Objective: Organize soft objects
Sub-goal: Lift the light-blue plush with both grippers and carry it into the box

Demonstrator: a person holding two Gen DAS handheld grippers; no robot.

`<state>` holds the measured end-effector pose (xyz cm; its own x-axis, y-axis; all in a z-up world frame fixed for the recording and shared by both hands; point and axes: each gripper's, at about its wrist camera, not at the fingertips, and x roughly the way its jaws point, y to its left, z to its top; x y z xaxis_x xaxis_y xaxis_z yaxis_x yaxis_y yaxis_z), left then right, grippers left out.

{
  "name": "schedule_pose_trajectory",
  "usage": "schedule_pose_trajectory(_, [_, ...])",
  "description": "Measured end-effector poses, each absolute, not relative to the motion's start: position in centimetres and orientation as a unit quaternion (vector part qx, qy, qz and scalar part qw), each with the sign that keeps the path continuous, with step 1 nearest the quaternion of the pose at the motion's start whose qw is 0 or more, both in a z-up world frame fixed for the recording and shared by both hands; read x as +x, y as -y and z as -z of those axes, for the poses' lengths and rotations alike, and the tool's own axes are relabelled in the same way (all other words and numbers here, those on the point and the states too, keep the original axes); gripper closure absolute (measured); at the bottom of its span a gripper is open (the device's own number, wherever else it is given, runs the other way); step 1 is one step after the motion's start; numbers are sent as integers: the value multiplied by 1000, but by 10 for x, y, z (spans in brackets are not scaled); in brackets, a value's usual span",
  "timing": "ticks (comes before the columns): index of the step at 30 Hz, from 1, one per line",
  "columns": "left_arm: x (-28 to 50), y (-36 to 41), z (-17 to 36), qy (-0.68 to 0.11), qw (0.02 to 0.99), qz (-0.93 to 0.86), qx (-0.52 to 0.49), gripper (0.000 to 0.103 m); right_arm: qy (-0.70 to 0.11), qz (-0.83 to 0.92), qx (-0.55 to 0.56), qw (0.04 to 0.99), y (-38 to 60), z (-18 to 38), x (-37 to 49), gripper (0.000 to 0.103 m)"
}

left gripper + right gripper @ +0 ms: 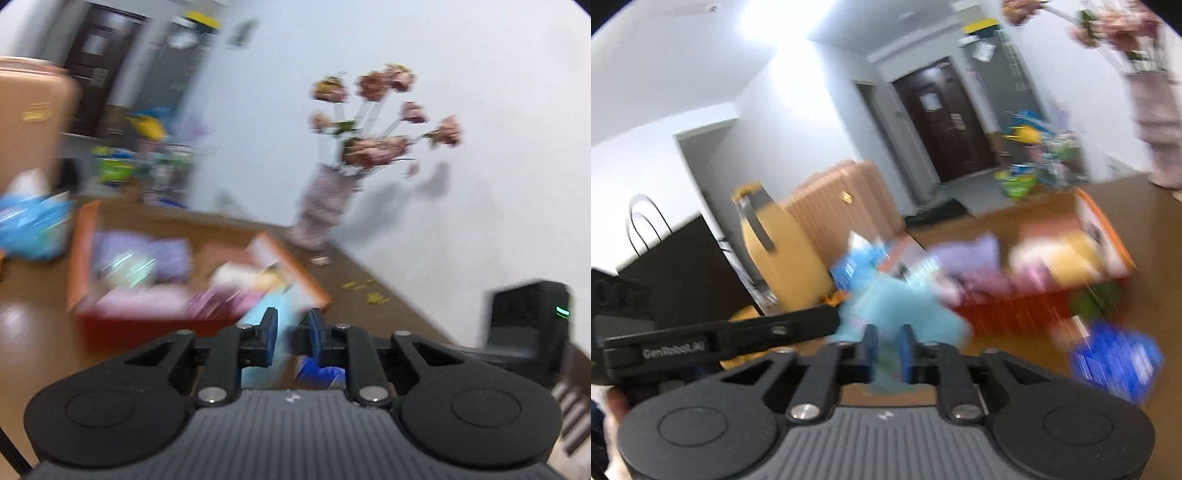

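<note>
A light blue cloth [288, 306] fills the gap between the blue pads of my left gripper [291, 321], which is shut on it. The same light blue cloth [905, 306] hangs bunched in front of my right gripper [888, 339], whose pads pinch its lower edge. The left gripper's black finger [798, 325] reaches the cloth from the left. Behind it stands an orange box [83, 258] holding purple, pink and yellow soft things; the orange box [1104, 229] shows again in the right wrist view. Both views are blurred.
A vase of pink flowers [325, 206] stands by the wall, with yellow petals [369, 291] scattered on the brown table. Blue packets [33, 225] [1115, 358] lie beside the box. A pink suitcase [842, 206], a yellow bag [779, 251] and a black bag [672, 266] stand beyond the table.
</note>
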<state>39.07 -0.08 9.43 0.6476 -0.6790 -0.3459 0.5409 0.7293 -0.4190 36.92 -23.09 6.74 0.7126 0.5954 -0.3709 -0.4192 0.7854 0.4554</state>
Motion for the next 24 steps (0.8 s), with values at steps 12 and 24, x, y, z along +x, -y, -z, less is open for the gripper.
schedule_pose_trajectory(12, [450, -21, -50, -301, 919, 247, -69, 47, -291, -223, 122, 922, 257, -56, 470, 62])
schedule_pose_trajectory(24, [413, -22, 12, -381, 876, 247, -162, 74, -378, -247, 173, 875, 236, 18, 415, 55])
